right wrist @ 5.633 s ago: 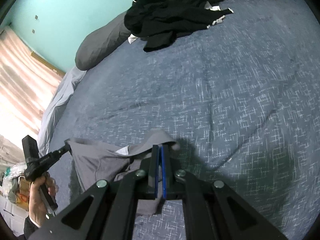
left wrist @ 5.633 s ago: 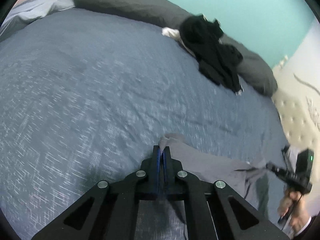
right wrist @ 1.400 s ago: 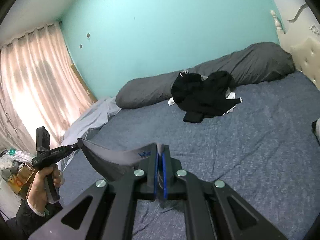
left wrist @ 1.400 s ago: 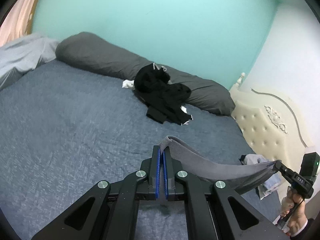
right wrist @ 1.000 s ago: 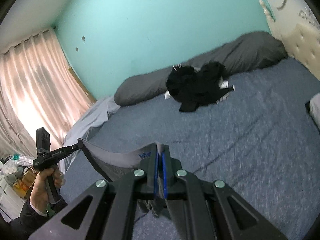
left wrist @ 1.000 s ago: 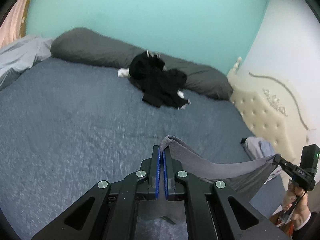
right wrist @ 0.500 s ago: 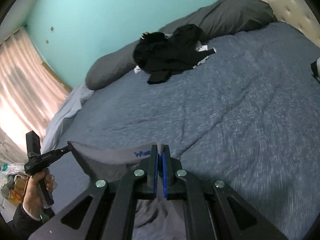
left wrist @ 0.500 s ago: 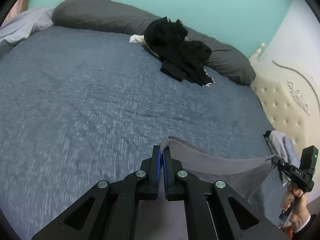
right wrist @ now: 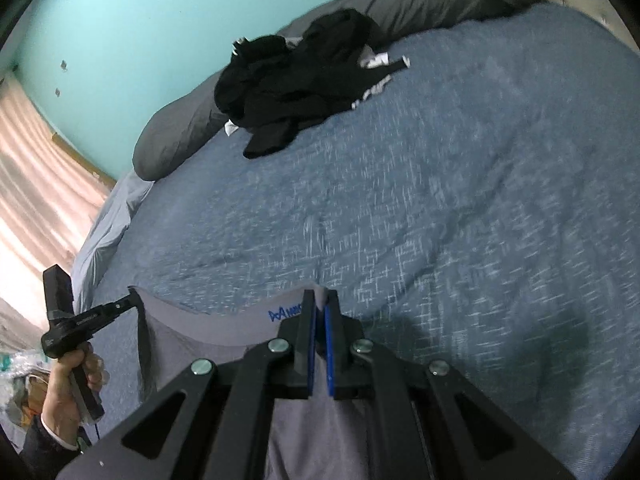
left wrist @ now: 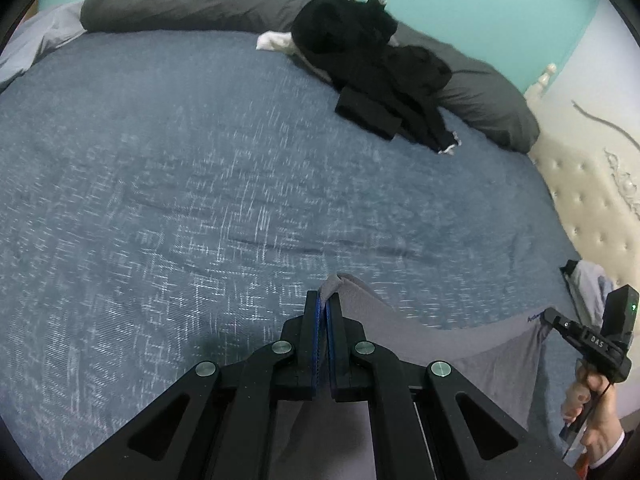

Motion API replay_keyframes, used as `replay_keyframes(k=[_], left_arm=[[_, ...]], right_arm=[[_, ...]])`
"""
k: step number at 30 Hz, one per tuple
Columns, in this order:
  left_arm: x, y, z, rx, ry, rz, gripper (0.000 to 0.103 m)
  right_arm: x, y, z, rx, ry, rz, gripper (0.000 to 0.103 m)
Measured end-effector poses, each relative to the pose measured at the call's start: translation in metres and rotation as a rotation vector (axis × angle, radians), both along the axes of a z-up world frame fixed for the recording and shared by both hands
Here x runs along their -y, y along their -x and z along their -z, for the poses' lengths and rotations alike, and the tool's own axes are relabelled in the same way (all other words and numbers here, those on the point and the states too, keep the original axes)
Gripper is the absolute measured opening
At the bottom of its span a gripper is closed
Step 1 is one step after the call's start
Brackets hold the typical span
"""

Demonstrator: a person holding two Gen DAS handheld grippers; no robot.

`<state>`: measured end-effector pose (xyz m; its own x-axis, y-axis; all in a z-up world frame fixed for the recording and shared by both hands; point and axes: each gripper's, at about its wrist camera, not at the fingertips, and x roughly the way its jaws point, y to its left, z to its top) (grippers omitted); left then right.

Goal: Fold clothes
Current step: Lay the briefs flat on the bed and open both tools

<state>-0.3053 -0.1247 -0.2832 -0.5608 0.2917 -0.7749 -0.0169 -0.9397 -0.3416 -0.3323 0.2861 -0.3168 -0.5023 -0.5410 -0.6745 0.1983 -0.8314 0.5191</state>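
L gripper (left wrist: 324, 300): jaws pinched tight on one end of grey garment's waistband.
R gripper (right wrist: 319, 300): jaws clamped on the other end, by the blue lettering.
Grey garment (left wrist: 476, 356): strung btwn both grippers just above the blue bedspread (left wrist: 200, 184), waistband sagging a bit, rest hanging down.
Black clothes pile (left wrist: 376, 68): far side of bed, partly on the grey bolster (left wrist: 192, 0), well apart from grippers.
Hands: one (right wrist: 68, 396) on each gripper handle.

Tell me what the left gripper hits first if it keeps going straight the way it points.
Probably the blue woven bedspread. The left gripper, shut on a corner of the grey garment, points down at bare cover just ahead of its tips; the black clothes pile lies much farther off. Depth is uncertain.
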Motion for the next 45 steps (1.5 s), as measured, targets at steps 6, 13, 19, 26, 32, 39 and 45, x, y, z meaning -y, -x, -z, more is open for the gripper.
replay_keyframes(k=[6,13,19,26,32,39,45], left_arm=[[0.002,0.011,0.026,0.056,0.012,-0.003,0.004],[0.019,0.009,0.024,0.069,-0.018,-0.02,0.016],[0.036,-0.02,0.013,0.053,-0.041,-0.018,0.026],[0.03,-0.076,0.03,0.053,-0.047,-0.004,0.027],[0.022,-0.103,0.043,0.069,-0.047,-0.012,0.027],[0.005,-0.12,0.045,0.073,0.014,0.035,0.027],[0.01,-0.133,0.05,0.093,0.025,0.025,0.026]], right_arm=[[-0.002,0.009,0.033,0.07,0.028,0.041,0.005],[-0.022,0.008,0.035,0.088,-0.003,0.158,0.03],[-0.042,-0.022,0.019,0.056,0.111,0.221,0.031],[-0.028,-0.089,0.018,0.028,0.198,0.189,0.031],[-0.013,-0.112,0.017,0.022,0.184,0.135,0.031],[-0.006,-0.117,0.031,0.028,0.17,0.132,0.031],[-0.001,-0.113,0.033,0.029,0.173,0.125,0.031]])
